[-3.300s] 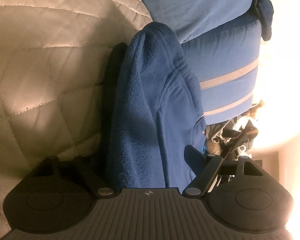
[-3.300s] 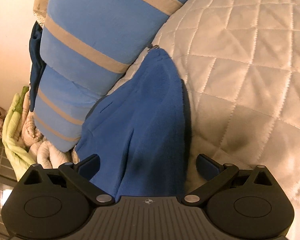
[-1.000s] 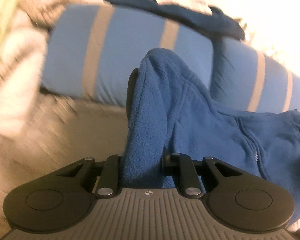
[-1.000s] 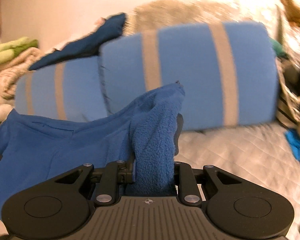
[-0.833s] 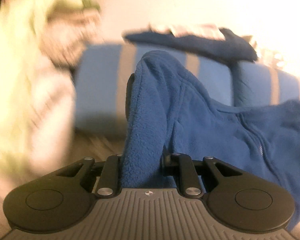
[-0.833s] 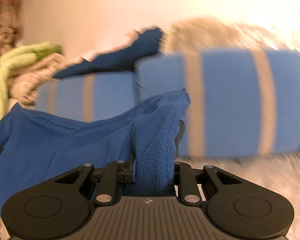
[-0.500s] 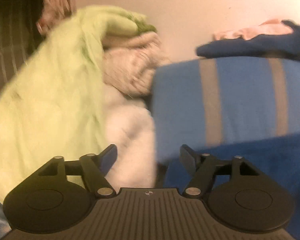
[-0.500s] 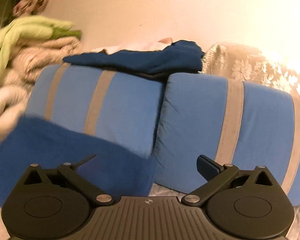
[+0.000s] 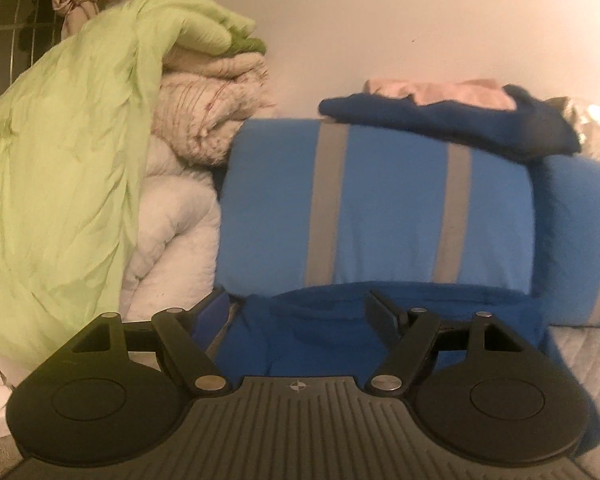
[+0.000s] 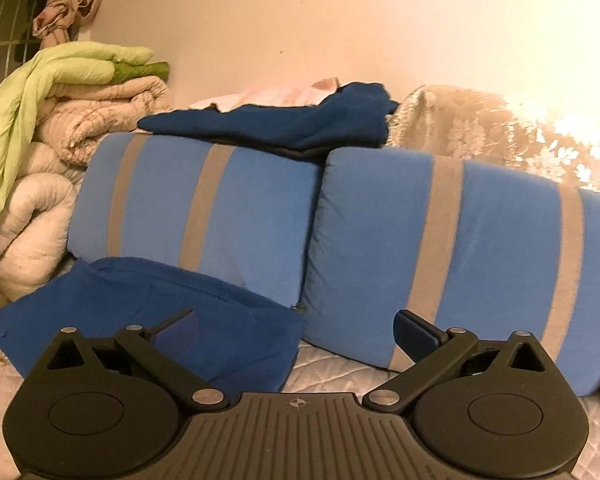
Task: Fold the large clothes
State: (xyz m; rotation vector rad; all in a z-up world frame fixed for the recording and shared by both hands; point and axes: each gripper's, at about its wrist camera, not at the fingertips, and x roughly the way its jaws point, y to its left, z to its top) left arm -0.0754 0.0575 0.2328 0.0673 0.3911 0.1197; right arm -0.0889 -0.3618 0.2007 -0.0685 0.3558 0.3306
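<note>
A blue fleece garment (image 9: 340,332) lies folded on the quilted bed, its far edge against the blue striped pillows. My left gripper (image 9: 300,312) hangs open just above it, nothing between its fingers. In the right wrist view the same fleece garment (image 10: 132,312) sits at the lower left, below the left pillow. The right gripper (image 10: 296,330) is open too, over the garment's right end and the pillow seam, holding nothing.
Two blue pillows with grey stripes (image 10: 252,216) lean on the wall, a dark navy garment (image 10: 300,124) draped on top. Piled green and cream quilts (image 9: 80,168) stand to the left. The pale quilted bedspread (image 10: 332,376) runs along the pillows. A beige patterned cushion (image 10: 500,132) sits behind on the right.
Both grippers were shut on the fleece and lifted it a second ago. They have since opened and let it go; it now rests by the pillows.
</note>
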